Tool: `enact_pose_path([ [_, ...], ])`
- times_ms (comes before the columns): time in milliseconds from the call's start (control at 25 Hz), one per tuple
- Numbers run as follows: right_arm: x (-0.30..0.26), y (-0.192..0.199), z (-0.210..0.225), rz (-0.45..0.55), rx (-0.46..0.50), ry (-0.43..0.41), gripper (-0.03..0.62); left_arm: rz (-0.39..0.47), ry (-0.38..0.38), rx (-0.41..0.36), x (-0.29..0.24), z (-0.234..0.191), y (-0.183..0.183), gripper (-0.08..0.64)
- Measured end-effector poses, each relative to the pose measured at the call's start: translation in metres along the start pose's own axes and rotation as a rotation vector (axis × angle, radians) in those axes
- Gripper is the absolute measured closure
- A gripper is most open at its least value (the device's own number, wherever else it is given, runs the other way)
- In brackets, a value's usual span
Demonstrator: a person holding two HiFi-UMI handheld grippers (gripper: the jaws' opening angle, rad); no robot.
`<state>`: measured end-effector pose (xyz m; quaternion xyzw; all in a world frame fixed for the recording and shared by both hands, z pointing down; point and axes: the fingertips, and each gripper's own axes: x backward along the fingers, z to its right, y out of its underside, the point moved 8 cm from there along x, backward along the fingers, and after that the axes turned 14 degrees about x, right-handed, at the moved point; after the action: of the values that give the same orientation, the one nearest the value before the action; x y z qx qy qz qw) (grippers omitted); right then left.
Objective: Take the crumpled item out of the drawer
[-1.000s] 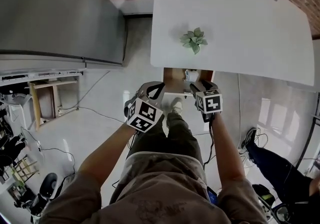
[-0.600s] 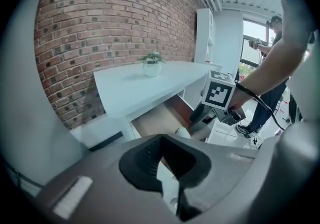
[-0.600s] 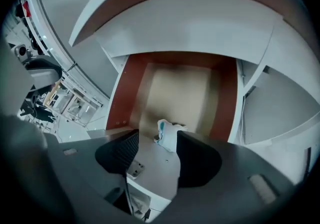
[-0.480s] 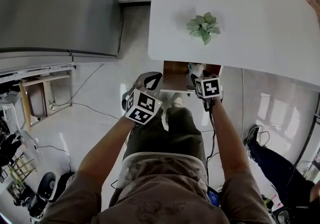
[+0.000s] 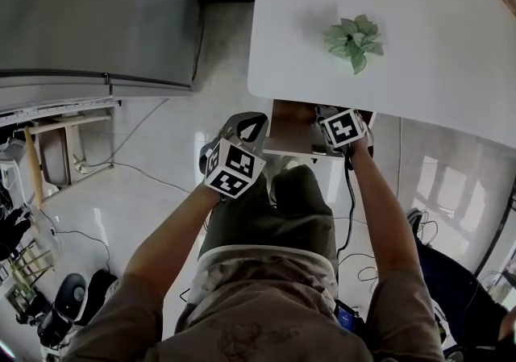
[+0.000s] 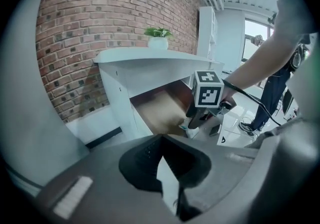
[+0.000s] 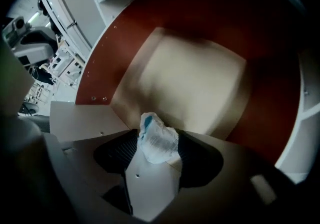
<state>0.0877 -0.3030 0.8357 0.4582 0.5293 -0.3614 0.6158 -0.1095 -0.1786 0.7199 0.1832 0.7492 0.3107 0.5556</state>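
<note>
Lower than a second ago, both sides: right gripper [image 7: 157, 159] sunk into the open drawer [image 5: 290, 131], left gripper [image 6: 167, 170] dropped to 9 o'clock of it, beside the trousers [image 5: 300, 207]. Right jaws just been opening, now spread wide. Crumpled wad [image 7: 158, 139], plain to see at the drawer's 3 o'clock side earlier, now hidden in the head view under the right marker cube [image 5: 343, 127].

Biggest in the head view: grey cabinet [image 5: 89, 22] at 10 o'clock and white table [image 5: 419, 86] at 1 o'clock, its top overhanging the drawer's far half. Brick wall [image 6: 75, 28] behind the table in the left gripper view. Small green plant [image 5: 353, 36] on the table, at 1 o'clock of the drawer, well apart from both grippers.

Seen from the right gripper view: wad white with a blue patch, at the edge of the drawer's pale bottom, right between the two pads at their tips, close against both, no sign of squeezing. Left jaws a little apart, nothing between them.
</note>
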Motion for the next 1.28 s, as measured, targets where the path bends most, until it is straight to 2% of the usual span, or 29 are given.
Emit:
enact_pose_path([
  [160,-0.012,0.004,0.005,-0.099,0.034,0.022,0.302,-0.004,-0.001,-0.007,-0.005,-0.005,0.005,0.560],
  [240,-0.018,0.004,0.005,-0.093,0.028,0.014,0.305,-0.006,-0.001,-0.001,-0.008,-0.006,0.007,0.560],
  [400,-0.021,0.005,0.006,-0.111,0.064,0.021,0.399,-0.010,0.004,0.009,-0.012,-0.005,0.008,0.560],
  [560,-0.019,0.002,0.004,0.000,0.012,-0.039,0.454,-0.022,0.022,-0.008,-0.010,-0.001,0.007,0.560],
  [680,-0.002,0.001,0.002,0.036,-0.017,-0.052,0.465,-0.030,0.031,-0.016,-0.004,0.002,0.005,0.560],
  [960,0.051,-0.006,-0.010,0.113,-0.045,-0.051,0.468,-0.063,0.050,-0.008,0.021,0.008,-0.004,0.560],
  [1280,0.138,-0.018,-0.031,0.227,-0.046,-0.046,0.466,-0.030,0.044,0.008,0.069,0.014,-0.035,0.560],
])
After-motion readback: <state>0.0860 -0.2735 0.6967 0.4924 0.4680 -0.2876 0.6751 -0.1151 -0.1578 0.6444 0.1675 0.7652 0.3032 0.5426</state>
